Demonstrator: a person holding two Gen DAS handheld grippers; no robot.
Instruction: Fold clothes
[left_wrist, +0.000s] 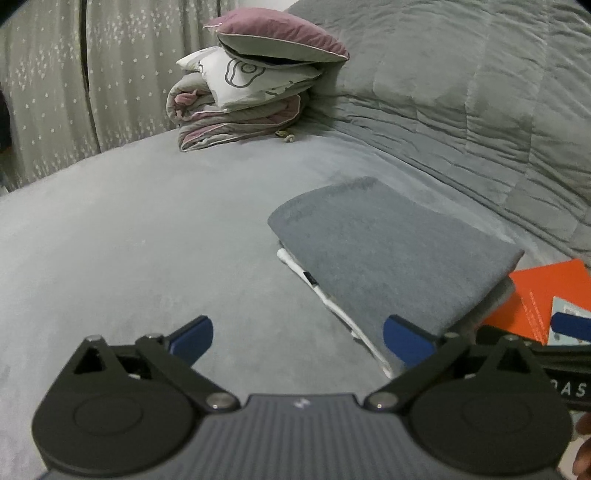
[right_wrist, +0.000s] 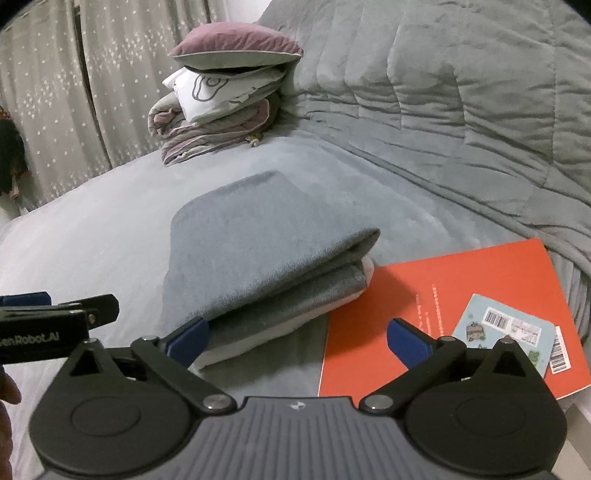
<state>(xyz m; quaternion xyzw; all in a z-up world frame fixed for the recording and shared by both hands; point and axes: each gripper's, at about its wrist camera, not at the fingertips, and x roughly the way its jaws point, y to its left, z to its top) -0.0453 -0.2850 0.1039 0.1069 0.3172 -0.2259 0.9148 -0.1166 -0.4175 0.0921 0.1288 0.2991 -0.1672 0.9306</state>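
Note:
A folded grey garment (left_wrist: 388, 254) lies on the grey bed sheet (left_wrist: 129, 240), with a white layer (left_wrist: 332, 302) showing under its near edge. My left gripper (left_wrist: 299, 338) stands wide open just in front of the garment's near left corner, nothing between its blue pads. In the right wrist view the same folded garment (right_wrist: 266, 254) lies ahead. My right gripper (right_wrist: 299, 338) is wide open too, at the garment's near right corner, with its left pad (right_wrist: 192, 338) beside the folded edge and nothing gripped. The left gripper's black arm (right_wrist: 55, 317) shows at the left edge.
An orange book (right_wrist: 443, 295) with a barcode card (right_wrist: 506, 332) on it lies right of the garment. A stack of folded bedding and pillows (left_wrist: 251, 85) sits at the far side. A quilted grey duvet (left_wrist: 461, 92) rises at the right. Patterned curtains (left_wrist: 55, 81) hang behind the bed.

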